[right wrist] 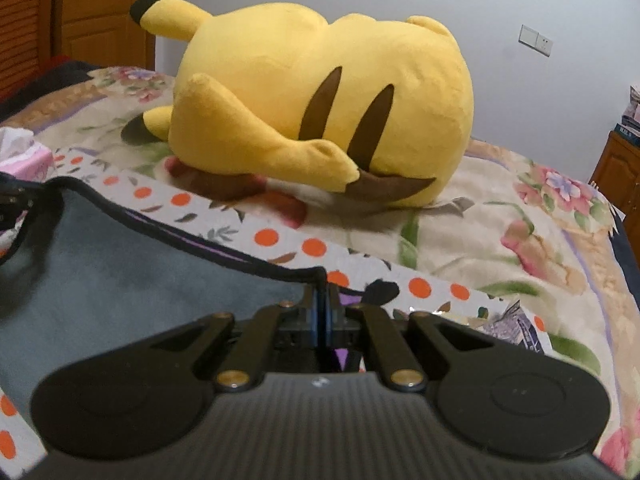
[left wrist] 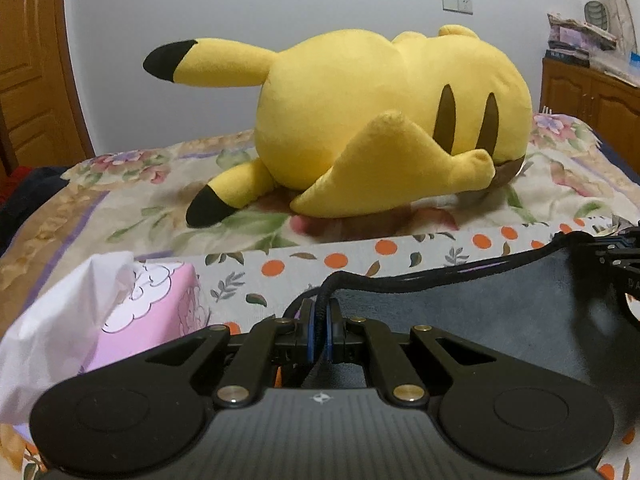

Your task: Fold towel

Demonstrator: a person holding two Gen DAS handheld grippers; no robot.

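A grey towel (left wrist: 488, 320) with a dark stitched hem hangs stretched between my two grippers above a white cloth with orange dots (left wrist: 360, 258). My left gripper (left wrist: 320, 316) is shut on the towel's left corner, the hem pinched between its blue pads. My right gripper (right wrist: 323, 300) is shut on the other corner of the same towel (right wrist: 120, 264). In the left wrist view the right gripper (left wrist: 620, 256) shows at the far right edge. In the right wrist view the left gripper (right wrist: 12, 200) shows at the far left edge.
A big yellow plush toy (left wrist: 380, 120) lies on the floral bedspread (left wrist: 132, 200) just beyond the dotted cloth; it also shows in the right wrist view (right wrist: 320, 108). A pink tissue box (left wrist: 152, 312) with white tissue stands at the left. Wooden cabinets (left wrist: 592, 96) stand at the right.
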